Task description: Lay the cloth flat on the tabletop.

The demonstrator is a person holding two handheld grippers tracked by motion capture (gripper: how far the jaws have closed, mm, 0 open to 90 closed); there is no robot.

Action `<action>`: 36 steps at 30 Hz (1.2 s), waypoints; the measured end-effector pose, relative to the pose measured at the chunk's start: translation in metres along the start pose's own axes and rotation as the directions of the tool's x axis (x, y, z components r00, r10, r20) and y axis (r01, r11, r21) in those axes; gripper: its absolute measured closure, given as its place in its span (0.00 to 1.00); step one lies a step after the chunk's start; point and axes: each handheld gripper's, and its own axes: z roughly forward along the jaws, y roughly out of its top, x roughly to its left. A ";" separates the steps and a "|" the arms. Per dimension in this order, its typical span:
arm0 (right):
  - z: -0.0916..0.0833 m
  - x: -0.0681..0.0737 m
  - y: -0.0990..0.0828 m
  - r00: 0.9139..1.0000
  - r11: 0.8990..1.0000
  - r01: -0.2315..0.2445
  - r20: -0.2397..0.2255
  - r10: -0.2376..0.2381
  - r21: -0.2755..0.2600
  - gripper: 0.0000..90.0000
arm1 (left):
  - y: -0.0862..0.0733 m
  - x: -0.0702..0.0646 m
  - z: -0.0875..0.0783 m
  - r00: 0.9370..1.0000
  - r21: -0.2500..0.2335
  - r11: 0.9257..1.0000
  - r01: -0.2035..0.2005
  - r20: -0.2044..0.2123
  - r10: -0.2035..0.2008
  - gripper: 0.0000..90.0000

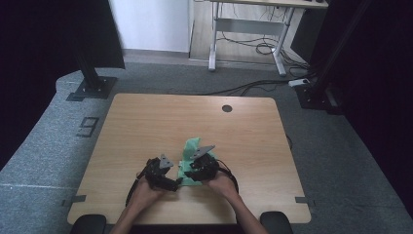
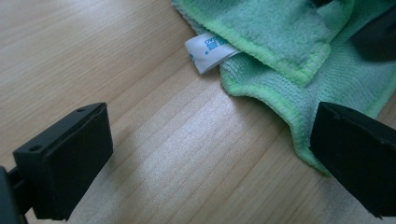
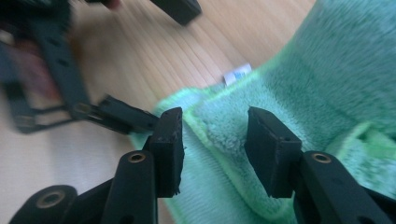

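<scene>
High view: a person's two hands hold a gripper each over the near middle of a light wooden tabletop (image 1: 146, 126). Between them lies a crumpled green microfibre cloth (image 1: 191, 161), one part raised. The left gripper (image 2: 210, 149) sits just beside the cloth's left edge, its jaws spread wide over bare wood; one jaw touches the cloth's hem, and nothing is held. A small white care label (image 2: 208, 51) sticks out from the cloth's folded edge. The right gripper (image 3: 212, 140) rests low on the cloth with jaws partly apart, a raised fold of green pile between them, not visibly pinched.
</scene>
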 end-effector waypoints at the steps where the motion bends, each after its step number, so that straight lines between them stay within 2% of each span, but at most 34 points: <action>1: 0.004 0.000 -0.001 1.000 1.000 0.001 0.014 -0.002 0.013 0.62 | 0.000 0.001 0.000 1.000 0.004 1.000 0.008 0.007 -0.008 0.00; 3: 0.011 0.000 -0.003 1.000 0.999 0.011 0.028 -0.011 0.031 0.65 | 0.000 0.002 0.000 1.000 0.009 1.000 0.018 0.014 -0.018 0.00; 5: 0.015 0.001 -0.006 0.998 0.999 0.015 0.053 -0.016 0.030 0.76 | 0.000 0.002 0.000 1.000 0.008 1.000 0.018 0.014 -0.018 0.00; 7: 0.013 0.000 -0.006 0.998 1.000 -0.003 0.060 0.001 0.024 0.89 | 0.000 0.002 0.001 1.000 0.008 1.000 0.019 0.014 -0.020 0.00; 9: 0.011 -0.002 -0.005 0.998 1.000 -0.016 0.061 0.015 0.021 0.93 | 0.000 0.002 0.001 1.000 0.008 1.000 0.021 0.014 -0.021 0.00; 15: -0.008 -0.010 -0.004 0.996 0.998 -0.056 0.067 0.057 -0.026 0.94 | 0.000 0.002 0.001 1.000 0.007 1.000 0.022 0.013 -0.022 0.00; 21: -0.035 -0.027 -0.003 0.990 0.994 -0.077 0.111 0.085 -0.077 0.94 | 0.000 0.002 0.001 1.000 0.004 1.000 0.025 0.013 -0.025 0.00; 28: -0.064 -0.049 -0.006 0.978 0.986 -0.115 0.158 0.133 -0.119 0.94 | -0.001 0.001 0.000 0.999 0.008 0.999 0.035 -0.001 -0.035 0.00; 36: -0.096 -0.069 -0.016 0.959 0.975 -0.155 0.213 0.187 -0.159 0.94 | -0.002 0.000 -0.002 0.999 0.009 0.999 0.044 -0.008 -0.043 0.00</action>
